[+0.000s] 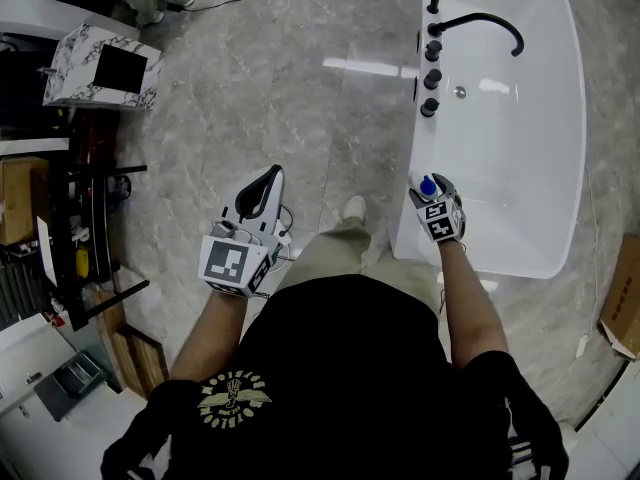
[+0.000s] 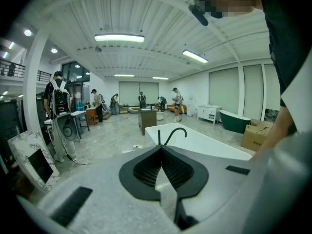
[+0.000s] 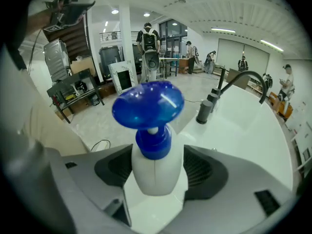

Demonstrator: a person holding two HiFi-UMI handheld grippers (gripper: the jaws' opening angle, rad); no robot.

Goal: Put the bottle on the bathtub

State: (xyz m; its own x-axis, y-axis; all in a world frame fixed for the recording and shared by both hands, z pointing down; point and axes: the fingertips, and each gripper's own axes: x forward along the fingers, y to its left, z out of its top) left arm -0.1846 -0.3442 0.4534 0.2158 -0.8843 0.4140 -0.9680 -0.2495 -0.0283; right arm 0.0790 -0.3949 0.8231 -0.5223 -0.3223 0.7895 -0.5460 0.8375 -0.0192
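My right gripper [image 1: 432,194] is shut on a white bottle [image 1: 428,187] with a blue pump cap. It holds the bottle upright over the near left rim of the white bathtub [image 1: 404,230]. In the right gripper view the bottle [image 3: 154,172] fills the space between the dark pads [image 3: 208,172], its blue cap [image 3: 147,104] above them and the bathtub [image 3: 243,130] beyond. Whether the bottle's base touches the rim is hidden. My left gripper [image 1: 268,177] hangs over the floor to the tub's left, jaws shut and empty [image 2: 162,149].
A black faucet [image 1: 484,22] and several black knobs [image 1: 431,78] stand on the tub's far left rim. At the far left are a marble-patterned box [image 1: 98,66] and a black rack [image 1: 80,230]. A cardboard box [image 1: 624,298] sits at the right. People stand far off.
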